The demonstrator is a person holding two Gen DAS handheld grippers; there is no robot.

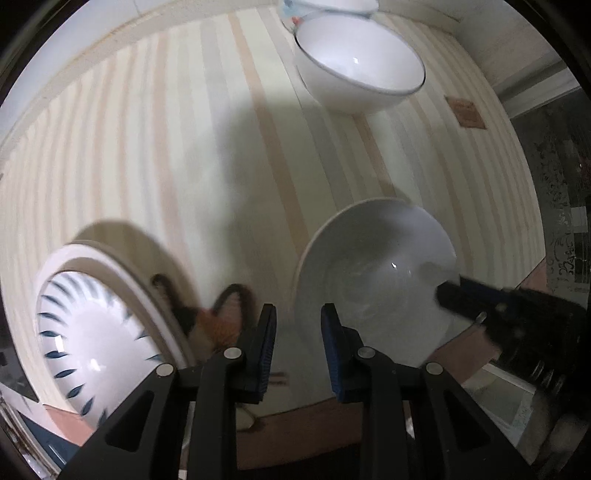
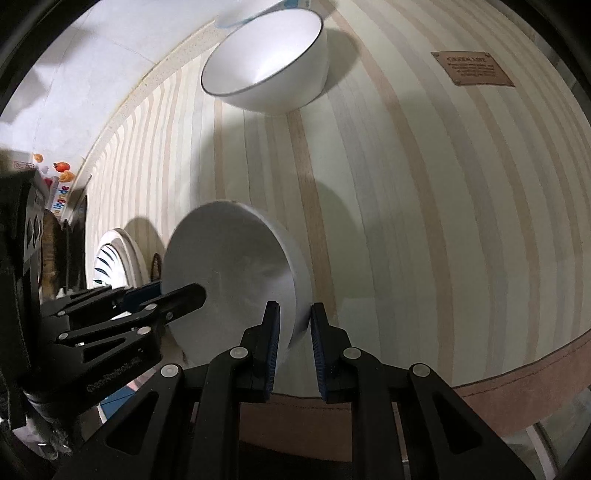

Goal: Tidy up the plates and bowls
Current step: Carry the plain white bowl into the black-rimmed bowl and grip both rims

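Note:
A plain white bowl (image 1: 373, 273) (image 2: 236, 269) is tilted near the front edge of the striped mat. My right gripper (image 2: 294, 328) is shut on its rim, one finger inside and one outside; it shows in the left wrist view (image 1: 465, 295). My left gripper (image 1: 298, 332) is open and empty, between this bowl and a plate with blue leaf marks (image 1: 85, 332) (image 2: 110, 258) at the left. A second white bowl with a dark rim (image 1: 358, 70) (image 2: 266, 62) stands at the far side.
The striped mat (image 1: 184, 147) (image 2: 424, 221) has a brown label (image 1: 465, 110) (image 2: 472, 70) at the far right. A blue-trimmed dish (image 1: 325, 5) sits behind the far bowl. An orange and black print (image 1: 218, 317) lies beside the plate.

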